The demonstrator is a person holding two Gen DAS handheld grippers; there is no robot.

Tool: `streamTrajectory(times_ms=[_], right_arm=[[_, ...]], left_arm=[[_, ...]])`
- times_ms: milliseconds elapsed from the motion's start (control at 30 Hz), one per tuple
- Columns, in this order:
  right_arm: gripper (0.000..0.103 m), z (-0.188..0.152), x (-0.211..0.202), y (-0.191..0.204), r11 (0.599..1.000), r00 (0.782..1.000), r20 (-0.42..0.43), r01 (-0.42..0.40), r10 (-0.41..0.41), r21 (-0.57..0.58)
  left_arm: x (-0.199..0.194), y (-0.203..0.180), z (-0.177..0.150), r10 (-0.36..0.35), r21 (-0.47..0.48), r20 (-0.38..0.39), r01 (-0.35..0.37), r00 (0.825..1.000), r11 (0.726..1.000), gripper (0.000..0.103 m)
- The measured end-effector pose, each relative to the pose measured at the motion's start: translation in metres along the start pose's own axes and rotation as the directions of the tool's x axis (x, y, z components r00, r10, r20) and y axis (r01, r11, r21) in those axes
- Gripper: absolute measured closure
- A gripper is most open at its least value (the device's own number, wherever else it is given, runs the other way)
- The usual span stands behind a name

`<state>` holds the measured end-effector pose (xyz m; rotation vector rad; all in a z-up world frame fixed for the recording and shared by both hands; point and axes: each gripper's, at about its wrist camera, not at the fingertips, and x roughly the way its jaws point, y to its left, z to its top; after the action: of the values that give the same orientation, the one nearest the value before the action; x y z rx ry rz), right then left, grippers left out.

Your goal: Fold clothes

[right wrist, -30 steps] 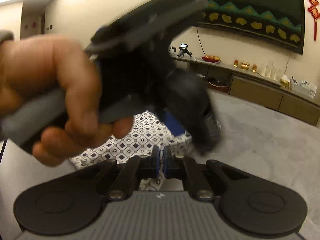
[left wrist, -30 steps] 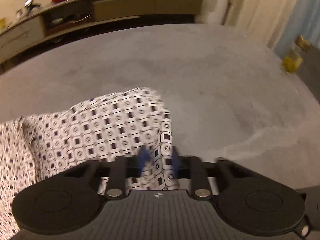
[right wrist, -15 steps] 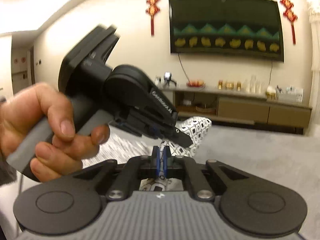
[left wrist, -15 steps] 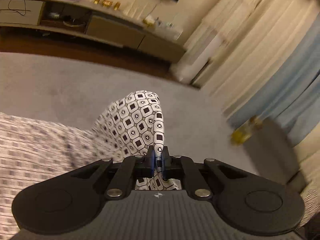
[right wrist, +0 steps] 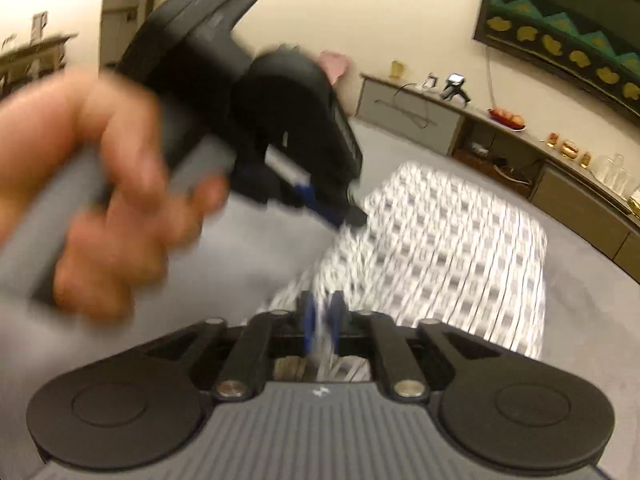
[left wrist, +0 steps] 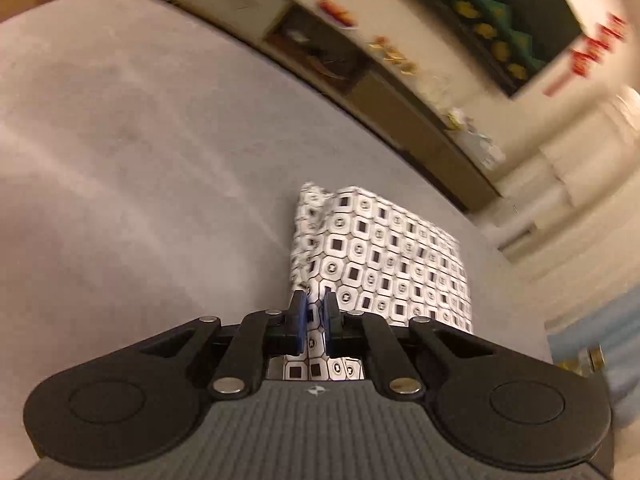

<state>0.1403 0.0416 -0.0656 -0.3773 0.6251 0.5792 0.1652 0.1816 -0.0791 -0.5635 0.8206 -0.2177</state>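
A white garment with a black geometric print (left wrist: 384, 256) lies folded on the grey surface (left wrist: 140, 160). My left gripper (left wrist: 315, 322) is shut on the garment's near edge, cloth pinched between its blue pads. My right gripper (right wrist: 321, 322) is shut on another part of the same garment (right wrist: 440, 248), which looks blurred in the right wrist view. The left gripper (right wrist: 328, 210) and the hand holding it (right wrist: 100, 200) fill the left of the right wrist view, close to the right gripper.
A long low cabinet (right wrist: 520, 148) with small items on top runs along the far wall under a dark wall hanging (right wrist: 560, 40). Curtains (left wrist: 580, 208) hang at the right in the left wrist view. The grey surface extends around the garment.
Both grippers have swung with the garment still pinched. The cloth now lies as a compact folded shape ahead of them. The left gripper's pads closed on the cloth since one second ago.
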Motion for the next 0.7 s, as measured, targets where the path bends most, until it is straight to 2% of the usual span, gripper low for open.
streamTrajectory(times_ms=[133,233,300,400,500,567,700], right_arm=[[0.083,-0.026,-0.018,-0.018,0.996,0.998,-0.032,0.057,-0.06,-0.071],[0.078,-0.042,-0.033,-0.059,0.986,0.984,-0.094,0.141,-0.149,-0.088],[0.077,-0.059,-0.042,-0.102,0.965,0.954,-0.151,0.249,-0.258,-0.077],[0.077,-0.077,-0.065,-0.141,0.937,0.916,-0.199,0.349,-0.349,-0.038],[0.076,-0.084,-0.091,-0.145,0.934,0.922,-0.157,0.357,-0.355,-0.015],[0.069,-0.083,-0.097,-0.126,0.937,0.929,-0.12,0.345,-0.349,-0.052],[0.061,-0.052,-0.078,-0.087,0.941,0.952,-0.042,0.293,-0.304,-0.17]], left_arm=[[0.013,-0.012,-0.015,-0.05,-0.002,-0.084,0.05,0.995,0.999,0.09],[0.019,-0.046,-0.028,-0.118,0.091,-0.133,0.131,0.984,0.987,0.089],[0.022,-0.061,-0.033,-0.142,0.12,-0.125,0.157,0.982,0.98,0.076],[0.025,-0.073,-0.037,-0.142,0.119,-0.102,0.154,0.985,0.981,0.074],[0.028,-0.077,-0.036,-0.141,0.116,-0.072,0.149,0.987,0.982,0.069],[0.028,-0.078,-0.032,-0.129,0.11,-0.041,0.133,0.991,0.985,0.068],[0.021,-0.055,-0.019,-0.099,-0.001,0.048,0.099,0.994,0.995,0.066]])
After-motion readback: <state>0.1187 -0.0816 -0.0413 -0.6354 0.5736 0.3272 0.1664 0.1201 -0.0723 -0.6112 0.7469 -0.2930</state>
